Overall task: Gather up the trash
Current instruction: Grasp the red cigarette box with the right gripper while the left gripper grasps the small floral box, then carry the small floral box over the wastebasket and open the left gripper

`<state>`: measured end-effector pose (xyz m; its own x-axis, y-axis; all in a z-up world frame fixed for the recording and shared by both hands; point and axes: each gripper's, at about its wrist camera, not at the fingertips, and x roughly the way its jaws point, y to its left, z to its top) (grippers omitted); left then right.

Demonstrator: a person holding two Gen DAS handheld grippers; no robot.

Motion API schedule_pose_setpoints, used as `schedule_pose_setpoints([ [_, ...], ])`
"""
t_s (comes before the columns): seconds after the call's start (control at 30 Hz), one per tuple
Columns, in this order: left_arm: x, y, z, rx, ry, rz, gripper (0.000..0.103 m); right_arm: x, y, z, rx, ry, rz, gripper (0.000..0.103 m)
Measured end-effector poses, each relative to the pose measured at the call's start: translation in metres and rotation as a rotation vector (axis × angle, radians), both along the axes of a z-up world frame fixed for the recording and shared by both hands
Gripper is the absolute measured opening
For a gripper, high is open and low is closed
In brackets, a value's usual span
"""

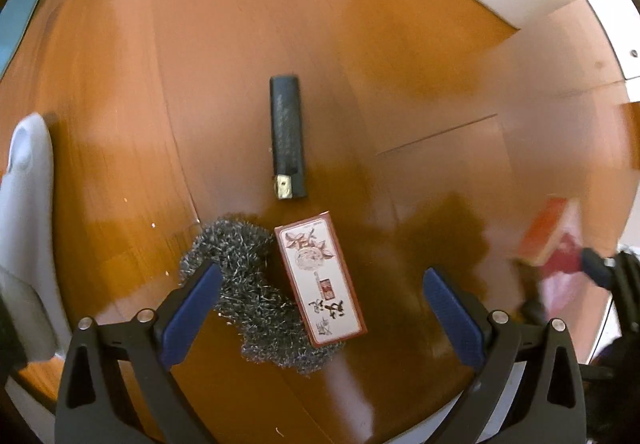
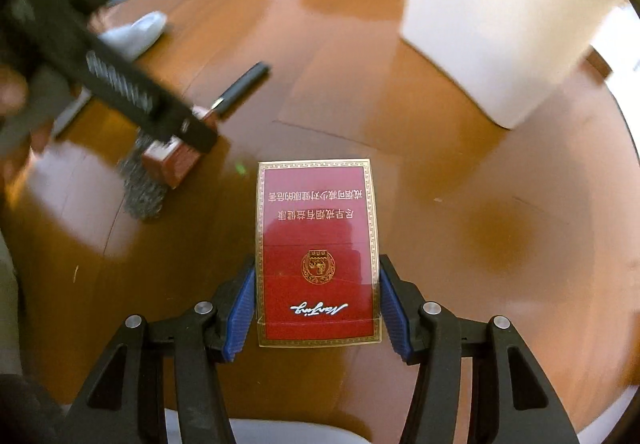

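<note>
A: The right gripper (image 2: 317,308) is clamped on the red cigarette pack (image 2: 318,252), pads against its two long edges, the pack lifted clear of the wooden floor (image 2: 460,203).

B: It looks light, thin card, probably crushable, so an edge grip suits it. The left?

A: The left gripper (image 1: 322,308) hangs with jaws apart over the white matchbox-like carton (image 1: 320,280), which lies on a steel wool pad (image 1: 248,284); a black lighter (image 1: 287,135) sits just beyond.

B: Take the carton by its long sides; the wool is springy and may snag.

The red cigarette pack (image 2: 318,256) reads "NanJing" in gold script, plus Chinese warning lines.
</note>
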<state>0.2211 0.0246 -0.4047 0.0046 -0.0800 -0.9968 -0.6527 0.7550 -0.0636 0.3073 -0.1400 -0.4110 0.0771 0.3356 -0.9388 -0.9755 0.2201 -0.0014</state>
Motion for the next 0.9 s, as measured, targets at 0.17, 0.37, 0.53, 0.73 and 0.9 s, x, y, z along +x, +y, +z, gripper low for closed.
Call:
schedule_pose_setpoints([
  [0.17,0.001,0.002,-0.017,0.01,0.043,-0.021,0.059,-0.002,-0.001,0.005,0.02,-0.006,-0.026,0.058],
  [0.37,-0.002,0.01,-0.013,-0.009,0.025,-0.042,0.032,-0.001,-0.01,0.006,0.046,0.012,-0.072,0.058],
  [0.53,-0.007,0.01,0.015,-0.007,-0.051,-0.077,0.029,0.011,-0.019,-0.003,0.06,0.017,-0.105,0.058],
  [0.73,-0.019,0.02,0.061,0.019,-0.171,-0.099,0.029,0.015,-0.021,-0.003,0.068,0.022,-0.125,0.058],
  [0.9,-0.013,0.035,0.084,-0.022,-0.251,-0.058,0.029,0.014,-0.022,0.001,0.075,0.016,-0.129,0.058],
])
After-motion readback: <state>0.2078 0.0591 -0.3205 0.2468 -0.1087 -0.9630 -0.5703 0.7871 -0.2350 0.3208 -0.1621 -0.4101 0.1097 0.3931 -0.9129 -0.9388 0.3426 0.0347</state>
